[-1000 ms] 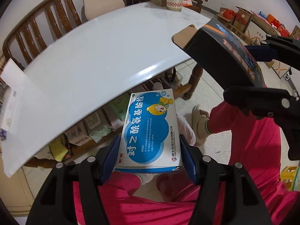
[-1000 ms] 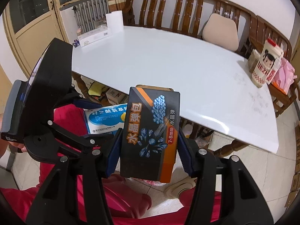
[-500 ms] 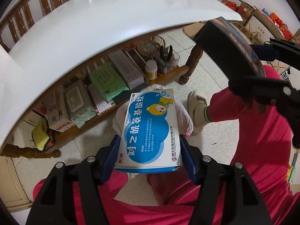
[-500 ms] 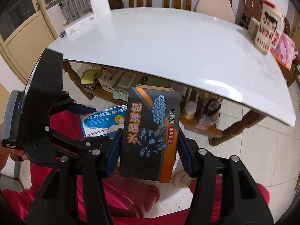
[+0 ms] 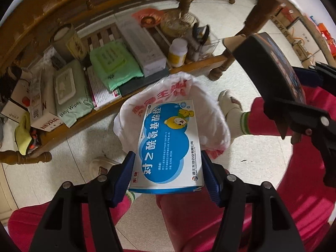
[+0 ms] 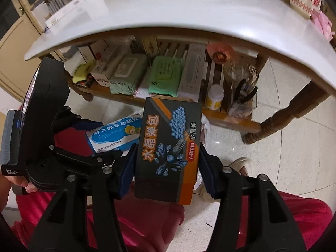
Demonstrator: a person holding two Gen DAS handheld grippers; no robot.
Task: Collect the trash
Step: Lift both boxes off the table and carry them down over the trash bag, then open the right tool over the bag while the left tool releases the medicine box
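Observation:
My left gripper is shut on a blue and white medicine box and holds it right above a bin lined with a white plastic bag on the floor. My right gripper is shut on a black and orange box; in the left wrist view this box hangs to the right of the bin and higher. The medicine box also shows in the right wrist view, left of the black box. The bag is mostly hidden there.
A white table top hangs over a wooden shelf packed with wipes, boxes and a bottle. A table leg stands right of the bin. The person's red trousers and slippered feet flank the bin.
Both grippers have tilted down from the table top toward the floor. The bin with the white bag has come into view under the medicine box. Both boxes stay gripped.

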